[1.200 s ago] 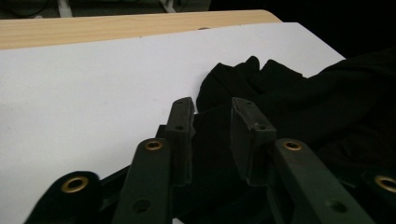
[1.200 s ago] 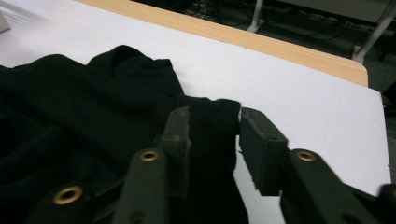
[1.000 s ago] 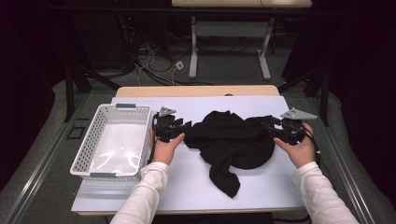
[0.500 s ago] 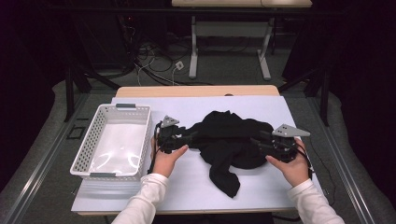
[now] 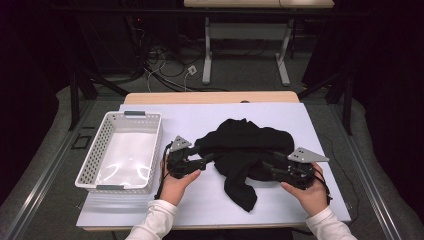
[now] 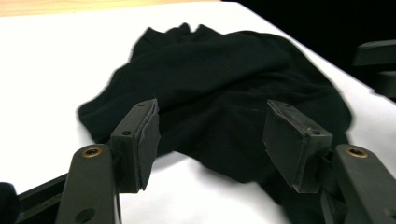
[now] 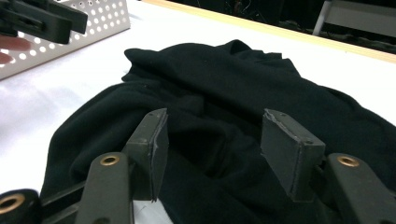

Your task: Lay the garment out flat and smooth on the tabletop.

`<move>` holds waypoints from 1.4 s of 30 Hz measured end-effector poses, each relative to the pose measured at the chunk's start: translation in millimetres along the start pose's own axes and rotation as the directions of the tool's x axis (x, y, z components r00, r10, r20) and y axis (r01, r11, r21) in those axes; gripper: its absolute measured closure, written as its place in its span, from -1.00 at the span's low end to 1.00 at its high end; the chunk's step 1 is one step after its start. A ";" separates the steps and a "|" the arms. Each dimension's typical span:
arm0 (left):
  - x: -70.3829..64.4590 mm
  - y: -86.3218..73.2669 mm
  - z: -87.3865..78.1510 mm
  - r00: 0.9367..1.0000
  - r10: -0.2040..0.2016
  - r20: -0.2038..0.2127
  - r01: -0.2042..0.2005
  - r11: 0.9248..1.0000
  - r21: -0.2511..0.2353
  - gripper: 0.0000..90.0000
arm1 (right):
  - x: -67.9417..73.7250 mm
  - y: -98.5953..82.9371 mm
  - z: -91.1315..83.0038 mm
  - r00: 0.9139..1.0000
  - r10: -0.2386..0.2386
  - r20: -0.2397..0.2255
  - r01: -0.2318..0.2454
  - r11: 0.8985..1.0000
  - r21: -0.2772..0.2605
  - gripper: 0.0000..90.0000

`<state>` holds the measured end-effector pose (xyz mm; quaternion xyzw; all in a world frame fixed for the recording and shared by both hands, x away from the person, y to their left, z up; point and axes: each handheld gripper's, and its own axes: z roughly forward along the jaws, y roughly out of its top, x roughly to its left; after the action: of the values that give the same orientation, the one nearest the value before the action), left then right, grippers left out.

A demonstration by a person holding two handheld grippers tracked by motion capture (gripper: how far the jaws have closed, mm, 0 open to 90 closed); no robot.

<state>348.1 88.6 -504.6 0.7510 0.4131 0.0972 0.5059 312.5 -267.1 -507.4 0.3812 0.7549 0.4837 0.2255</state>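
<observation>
On the white worktop (image 5: 150,210), a crumpled black garment (image 5: 245,152) is lying centre while the left hand-held gripper (image 5: 207,159) and right hand-held gripper (image 5: 267,167), both wide open and empty, are flanking it, likely closing on its edges next.

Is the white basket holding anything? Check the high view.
No. The white perforated basket shows a bare bottom, and the black garment lies beside it on the table.

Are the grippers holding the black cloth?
No. The left gripper and the right gripper are both open, pointed at the black cloth, gripping nothing.
</observation>
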 end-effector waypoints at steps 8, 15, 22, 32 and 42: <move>-9.2 -6.2 -5.7 1.000 -0.005 0.013 0.006 1.000 -0.002 -0.36 | 10.5 -9.1 -1.9 1.000 -0.015 0.005 0.015 1.000 0.003 -0.12; -17.4 -17.7 -14.1 0.999 0.004 0.033 -0.004 1.000 -0.011 -0.48 | 23.0 -23.3 -9.1 0.999 -0.024 0.025 0.024 1.000 0.001 -0.16; -21.5 -28.1 -19.1 0.999 -0.001 0.037 0.003 0.999 -0.036 -0.51 | 31.2 -31.5 -14.5 0.999 -0.035 0.027 0.036 0.999 -0.005 -0.21; -23.5 -40.4 -5.1 0.999 0.015 0.031 -0.015 1.000 0.000 -0.48 | 33.6 -42.6 1.6 0.994 -0.111 0.017 0.110 0.994 0.019 -0.21; -30.9 -47.9 5.4 0.998 0.016 0.060 -0.018 0.999 0.033 -0.48 | 33.8 -45.8 11.0 0.994 -0.112 0.002 0.112 0.993 0.032 -0.20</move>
<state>306.4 69.8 -539.0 0.7656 0.3929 0.0721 0.5043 283.4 -245.1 -552.4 0.3427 0.7824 0.4573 0.2477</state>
